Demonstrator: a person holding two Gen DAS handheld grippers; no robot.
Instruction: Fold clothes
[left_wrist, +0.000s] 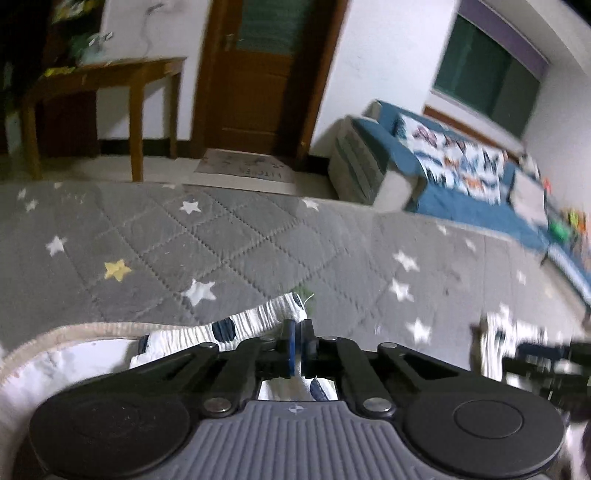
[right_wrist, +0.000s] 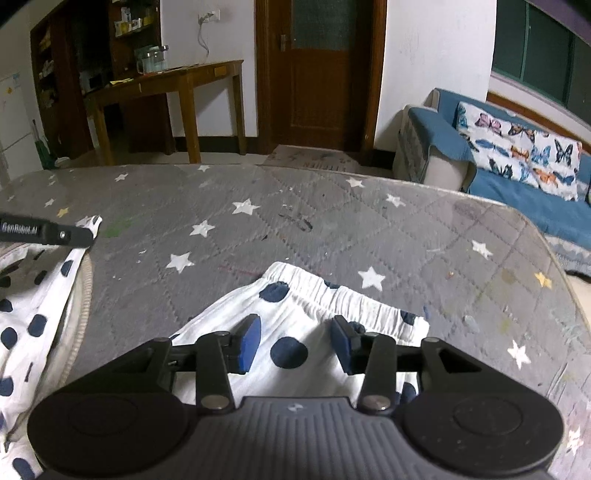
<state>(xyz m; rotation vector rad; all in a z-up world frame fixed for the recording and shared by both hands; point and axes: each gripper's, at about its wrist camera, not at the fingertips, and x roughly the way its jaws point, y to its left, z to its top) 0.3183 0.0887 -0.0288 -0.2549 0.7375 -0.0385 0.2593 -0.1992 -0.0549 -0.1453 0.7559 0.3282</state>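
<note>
A white garment with navy dots lies on the grey star-patterned quilt, its elastic waistband toward the far side. My right gripper hovers open just over the waistband, one blue pad on each side of a dot. My left gripper is shut on a gathered corner of the dotted garment, lifted off the quilt. In the right wrist view the left gripper shows at the far left with cloth hanging below it. The right gripper appears blurred at the left wrist view's right edge.
A beige-trimmed pad lies under the cloth at the left. Beyond the quilt's far edge stand a wooden table, a brown door and a blue sofa with butterfly cushions. The quilt's right edge drops off.
</note>
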